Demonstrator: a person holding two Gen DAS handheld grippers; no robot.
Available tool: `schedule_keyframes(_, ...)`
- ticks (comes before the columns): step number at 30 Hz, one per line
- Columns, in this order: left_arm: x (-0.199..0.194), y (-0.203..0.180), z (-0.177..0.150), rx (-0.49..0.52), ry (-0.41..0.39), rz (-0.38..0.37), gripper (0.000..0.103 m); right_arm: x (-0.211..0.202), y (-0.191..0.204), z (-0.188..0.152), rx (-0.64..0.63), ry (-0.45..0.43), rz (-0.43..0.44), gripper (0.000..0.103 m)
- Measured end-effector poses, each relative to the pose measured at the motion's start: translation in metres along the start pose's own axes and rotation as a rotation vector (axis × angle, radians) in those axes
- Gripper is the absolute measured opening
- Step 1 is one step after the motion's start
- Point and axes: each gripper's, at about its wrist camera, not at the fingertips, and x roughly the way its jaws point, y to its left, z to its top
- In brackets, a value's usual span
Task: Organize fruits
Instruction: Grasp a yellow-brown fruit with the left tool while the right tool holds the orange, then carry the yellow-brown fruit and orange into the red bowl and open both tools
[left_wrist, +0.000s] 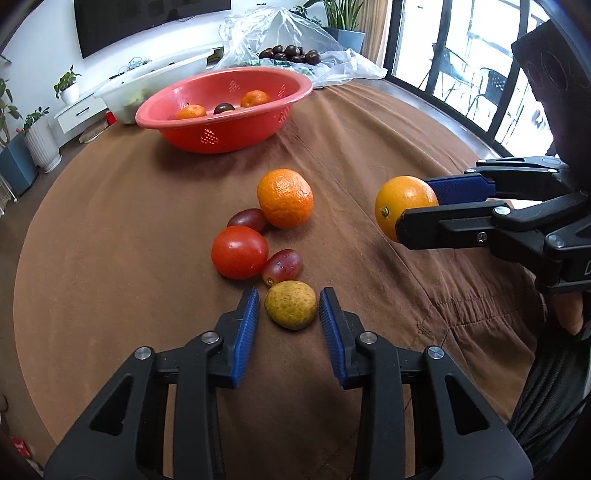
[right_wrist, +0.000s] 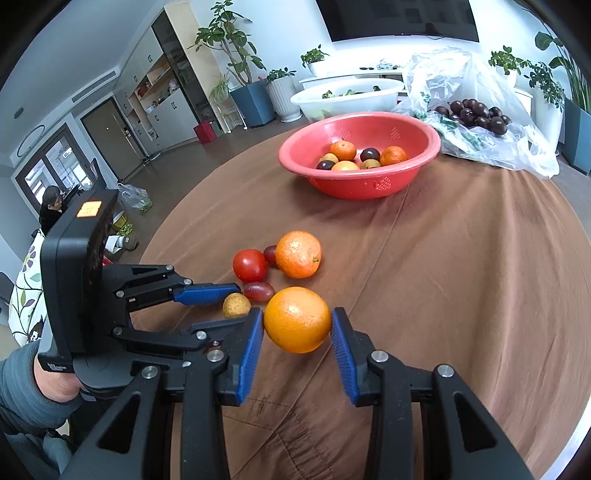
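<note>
The right tool (right_wrist: 297, 325) clamps an orange (right_wrist: 297, 319) above the brown desk (right_wrist: 461, 277), probably meant for the red basket (right_wrist: 360, 186). The left tool (left_wrist: 288, 310) stands partly open around a small yellow-green fruit (left_wrist: 291, 304), its pads not yet pressing it.

Daylight fills a white-walled room. A dark television (right_wrist: 399, 18) hangs above a low white cabinet (left_wrist: 75, 110), potted plants (right_wrist: 236, 44) stand about, and tall black-framed windows (left_wrist: 461, 59) line one side.

Matt brown cloth (left_wrist: 369, 147); glossy plastic colander (left_wrist: 221, 110) — perforated
</note>
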Motion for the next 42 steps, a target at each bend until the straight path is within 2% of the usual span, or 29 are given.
schedule_keyframes(5,0.001,0.003,0.001,-0.012,-0.009,-0.013,0.026,0.0,0.0,-0.001,0.001,-0.002,0.001,0.04)
schedule_keyframes(29,-0.031,0.032,-0.003,-0.094,-0.075,-0.04,0.026,-0.002,0.006,-0.004,0.016,-0.009,-0.011,0.04)
schedule_keyframes(42,-0.052,0.065,0.029,-0.128,-0.156,-0.014,0.026,-0.018,-0.015,0.011,0.05,-0.051,-0.078,0.04)
